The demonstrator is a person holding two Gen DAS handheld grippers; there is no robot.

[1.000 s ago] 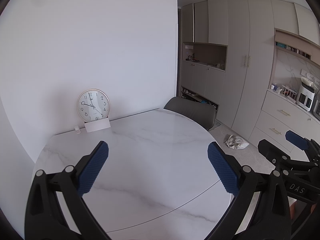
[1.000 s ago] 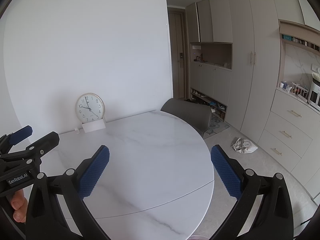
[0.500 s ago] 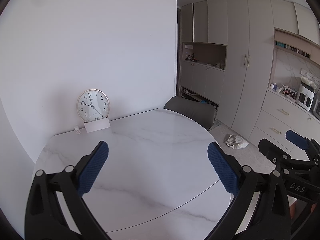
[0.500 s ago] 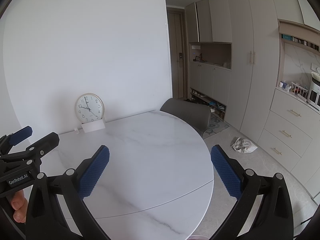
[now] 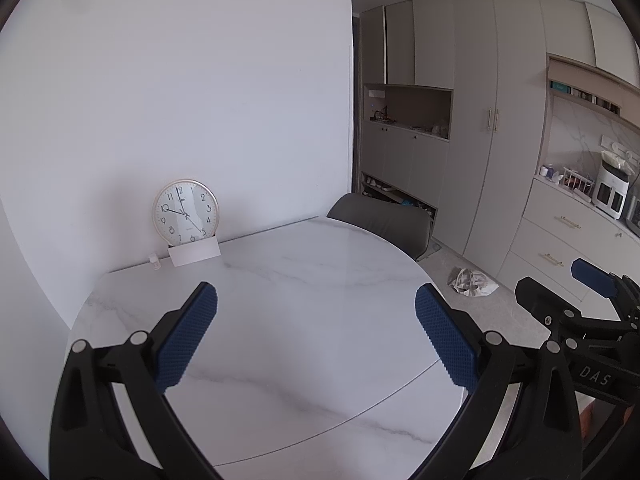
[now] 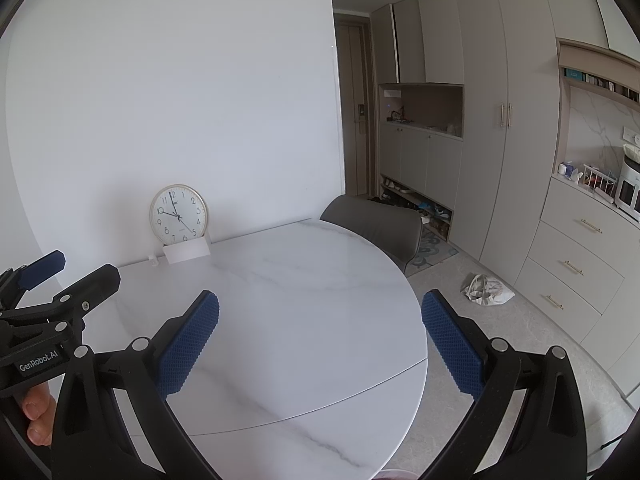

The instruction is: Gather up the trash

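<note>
While both grippers' fingers [image 5: 188,336] gape empty, crumpled trash [image 6: 487,289] lies on floor, well apart.

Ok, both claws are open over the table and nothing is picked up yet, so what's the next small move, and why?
Probably swing the right claw rightward off the marble table and down toward the crumpled bag on the floor by the drawers. It is the only trash-like item visible; the tabletop holds just the clock, a card and a tiny bottle. The left claw sits farther from it.

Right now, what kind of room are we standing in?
Probably a home dining area beside the kitchen and entry: a round marble table with a chair, built-in cabinets, and a counter with appliances.
</note>
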